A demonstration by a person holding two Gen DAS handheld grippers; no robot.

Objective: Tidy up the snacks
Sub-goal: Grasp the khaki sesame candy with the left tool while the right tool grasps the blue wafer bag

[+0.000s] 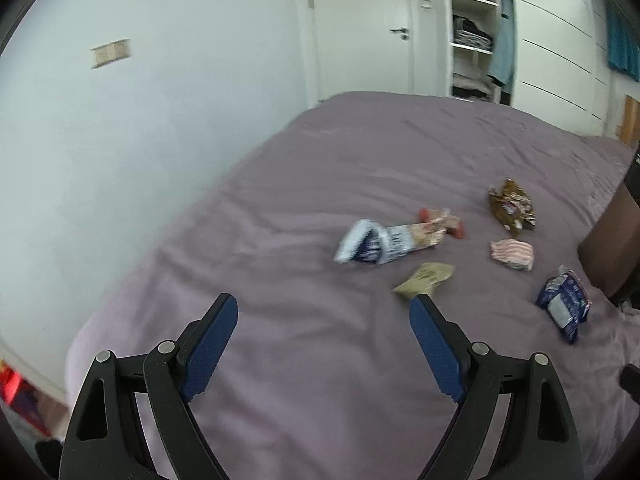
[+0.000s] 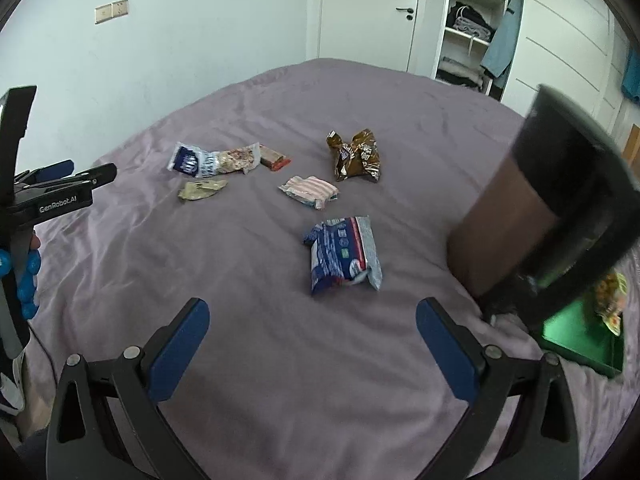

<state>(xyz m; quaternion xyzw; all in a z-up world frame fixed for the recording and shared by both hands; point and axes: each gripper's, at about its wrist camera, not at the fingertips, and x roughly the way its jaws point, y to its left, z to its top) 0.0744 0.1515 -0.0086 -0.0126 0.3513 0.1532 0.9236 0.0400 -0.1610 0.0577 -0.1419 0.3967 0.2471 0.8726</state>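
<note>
Several snack packets lie on a purple bed [image 2: 280, 360]. A blue and white packet [image 2: 344, 254] lies nearest my right gripper [image 2: 312, 316], which is open and empty just short of it. Farther off are a pink striped packet [image 2: 310, 190], a brown packet [image 2: 356, 156], a long blue and clear packet [image 2: 212, 160], a small red bar [image 2: 274, 159] and a green packet [image 2: 202, 190]. My left gripper [image 1: 324, 308] is open and empty above the bed, with the green packet [image 1: 424, 278] just beyond its right finger. The long blue packet [image 1: 376, 242] lies ahead of it.
A brown box with a dark lid [image 2: 540, 216] stands at the bed's right side, with a green container [image 2: 580, 336] holding a snack beside it. A white wall, a door [image 2: 368, 12] and an open wardrobe [image 2: 476, 24] stand behind the bed.
</note>
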